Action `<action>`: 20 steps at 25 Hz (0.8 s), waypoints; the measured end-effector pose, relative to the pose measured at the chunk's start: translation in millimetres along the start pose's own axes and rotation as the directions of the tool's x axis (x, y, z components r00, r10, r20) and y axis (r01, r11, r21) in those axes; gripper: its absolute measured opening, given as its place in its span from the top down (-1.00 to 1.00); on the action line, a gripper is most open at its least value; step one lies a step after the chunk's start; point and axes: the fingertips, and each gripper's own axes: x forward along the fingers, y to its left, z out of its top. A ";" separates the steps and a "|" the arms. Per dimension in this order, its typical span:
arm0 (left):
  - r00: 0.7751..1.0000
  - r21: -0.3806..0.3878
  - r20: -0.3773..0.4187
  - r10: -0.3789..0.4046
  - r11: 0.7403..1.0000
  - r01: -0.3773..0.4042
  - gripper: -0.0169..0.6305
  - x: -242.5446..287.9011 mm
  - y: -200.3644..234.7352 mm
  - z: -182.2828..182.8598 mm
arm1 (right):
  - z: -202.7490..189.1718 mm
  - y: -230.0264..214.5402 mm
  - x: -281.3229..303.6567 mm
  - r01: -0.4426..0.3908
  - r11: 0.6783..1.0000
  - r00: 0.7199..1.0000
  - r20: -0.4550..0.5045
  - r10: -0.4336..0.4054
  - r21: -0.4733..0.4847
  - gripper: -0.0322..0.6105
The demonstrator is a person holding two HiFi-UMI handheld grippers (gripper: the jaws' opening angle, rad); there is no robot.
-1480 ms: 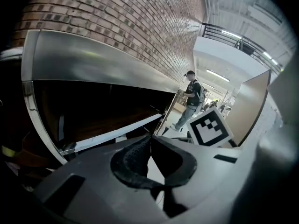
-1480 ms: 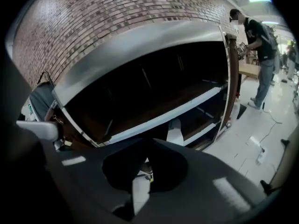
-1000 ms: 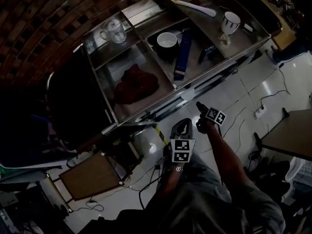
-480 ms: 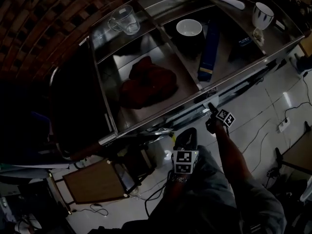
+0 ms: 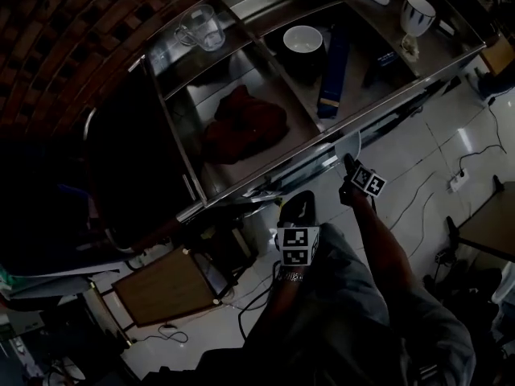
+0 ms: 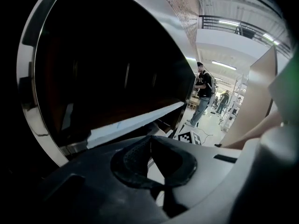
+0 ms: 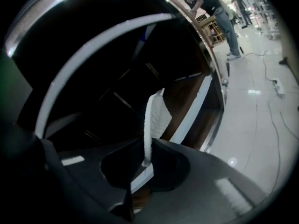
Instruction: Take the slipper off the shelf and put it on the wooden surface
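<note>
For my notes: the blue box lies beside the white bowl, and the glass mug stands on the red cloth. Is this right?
One part is wrong: the head view shows the glass mug in its own compartment, apart from the red cloth. The rest holds.

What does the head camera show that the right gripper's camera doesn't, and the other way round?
Head view only: the steel shelf's top with a glass mug, white bowl and red cloth, plus a wooden board below. Right gripper view only: a white slipper between the right gripper's closing jaws. Both: that shelf's frame and the pale floor.
</note>
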 end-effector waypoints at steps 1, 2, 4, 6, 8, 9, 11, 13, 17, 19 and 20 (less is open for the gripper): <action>1.000 0.004 0.001 -0.001 1.000 0.001 0.94 -7.8 -3.0 13.7 | 6.9 9.6 -18.1 0.004 1.000 1.000 0.002 -0.004 0.021 0.80; 1.000 0.003 0.002 -0.003 1.000 0.003 0.94 -15.8 -6.8 27.7 | 12.8 21.1 -36.9 0.006 0.999 1.000 -0.005 -0.005 0.038 0.80; 1.000 -0.007 0.000 -0.013 1.000 0.013 0.94 -32.1 -16.8 54.5 | 22.5 34.7 -74.9 0.029 0.999 0.999 -0.027 -0.029 0.018 0.80; 1.000 -0.016 -0.005 -0.024 1.000 0.024 0.94 -50.0 -29.0 76.5 | 31.1 37.9 -116.7 0.082 0.995 0.996 -0.041 -0.084 -0.053 0.80; 1.000 -0.023 -0.002 -0.024 0.999 0.024 0.94 -66.6 -37.9 94.2 | 37.7 48.8 -161.1 0.135 0.985 0.988 -0.059 -0.141 -0.103 0.80; 1.000 -0.028 0.003 -0.019 0.999 0.019 0.94 -73.6 -41.4 101.5 | 40.9 51.9 -182.7 0.163 0.978 0.983 -0.064 -0.172 -0.127 0.80; 1.000 -0.050 0.017 -0.015 0.999 0.016 0.94 -85.7 -51.2 112.5 | 47.6 57.1 -223.5 0.200 0.965 0.975 -0.065 -0.213 -0.168 0.80; 0.999 -0.074 0.037 -0.023 0.997 0.026 0.94 -97.6 -64.5 118.4 | 52.0 68.8 -257.8 0.199 0.956 0.974 -0.069 -0.218 -0.216 0.80; 0.998 -0.104 0.057 -0.013 0.994 0.019 0.94 -123.1 -83.9 112.4 | 51.8 91.7 -302.2 0.163 0.939 0.980 -0.063 -0.191 -0.302 0.80; 0.998 -0.102 0.059 -0.006 0.995 0.012 0.94 -136.9 -89.5 106.9 | 47.9 103.4 -316.1 0.138 0.935 0.984 -0.060 -0.166 -0.326 0.80; 0.998 -0.099 0.061 -0.004 0.995 0.010 0.93 -147.0 -91.9 102.8 | 41.4 109.0 -325.5 0.126 0.933 0.986 -0.063 -0.156 -0.337 0.80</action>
